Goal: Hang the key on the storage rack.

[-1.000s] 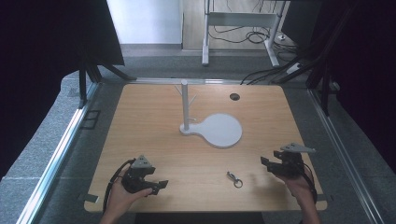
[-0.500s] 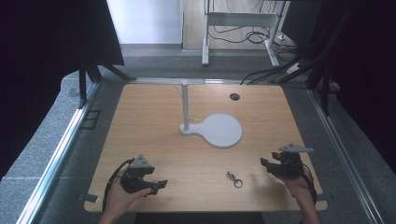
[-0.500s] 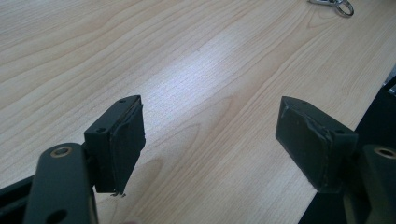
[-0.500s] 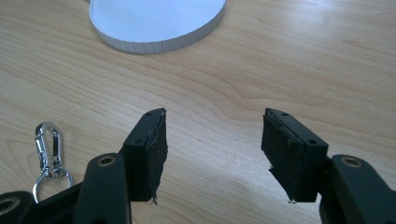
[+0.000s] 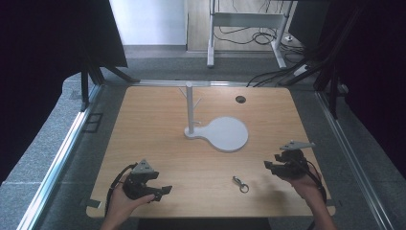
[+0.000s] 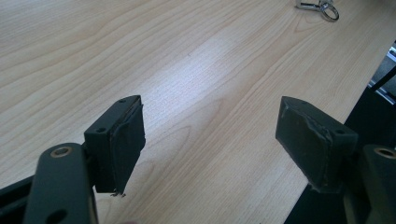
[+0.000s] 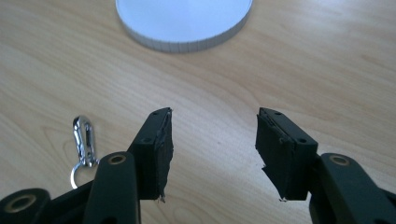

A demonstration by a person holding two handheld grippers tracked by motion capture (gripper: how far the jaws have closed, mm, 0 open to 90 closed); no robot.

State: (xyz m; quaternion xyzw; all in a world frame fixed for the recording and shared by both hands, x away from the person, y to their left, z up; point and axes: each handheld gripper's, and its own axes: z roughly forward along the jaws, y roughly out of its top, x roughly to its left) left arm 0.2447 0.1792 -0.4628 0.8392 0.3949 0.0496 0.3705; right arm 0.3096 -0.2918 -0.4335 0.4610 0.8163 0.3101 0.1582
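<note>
Risen slightly, right gripper (image 5: 269,165), jaws just closing yet still apart, holding nothing. Key clip (image 5: 240,183) flat on table (image 5: 158,124), lengthwise toward stand (image 5: 190,110), nearer right; left gripper (image 5: 163,190) wide open.

On the wooden surface (image 5: 158,124) a small metal clasp (image 5: 240,183) lies near the front edge, between the left claw (image 5: 160,191) and the right claw (image 5: 269,165). Behind it stands a white pegged stand (image 5: 191,108) on its round base.
</note>
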